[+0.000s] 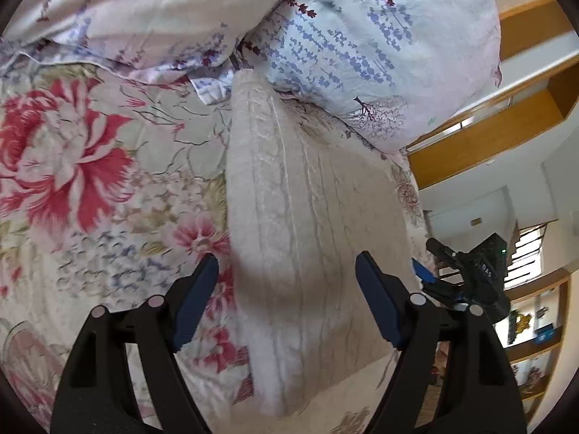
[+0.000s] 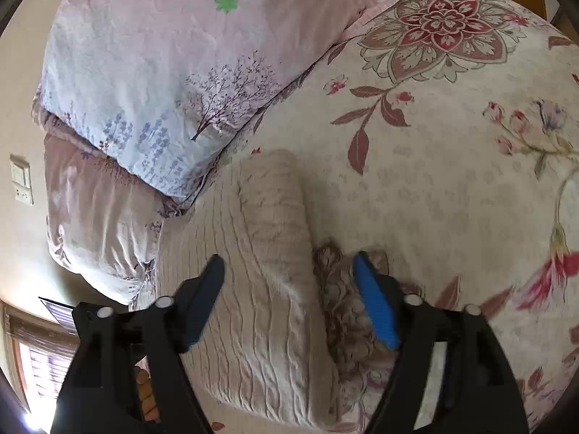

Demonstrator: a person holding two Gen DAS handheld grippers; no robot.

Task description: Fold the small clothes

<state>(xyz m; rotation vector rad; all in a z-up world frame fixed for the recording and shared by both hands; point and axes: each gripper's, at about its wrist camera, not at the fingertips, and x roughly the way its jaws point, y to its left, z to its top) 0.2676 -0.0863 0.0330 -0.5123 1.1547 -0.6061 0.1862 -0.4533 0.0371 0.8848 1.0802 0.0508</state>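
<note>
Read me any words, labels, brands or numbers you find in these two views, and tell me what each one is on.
No text reads clearly.
Other gripper's black body: pale characters, too blurred to read.
Blue box on the shelf: white marking, too small to read.
Wall switch panel: no legible marking.
Knitted garment, bedspread, pillow: patterns only, no words.

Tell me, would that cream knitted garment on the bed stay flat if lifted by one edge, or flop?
The garment would probably flop: its folded edge is soft and rounded. It looks light, since it barely dents the bedspread. Its ribbed knit likely grips rather than slips.
</note>
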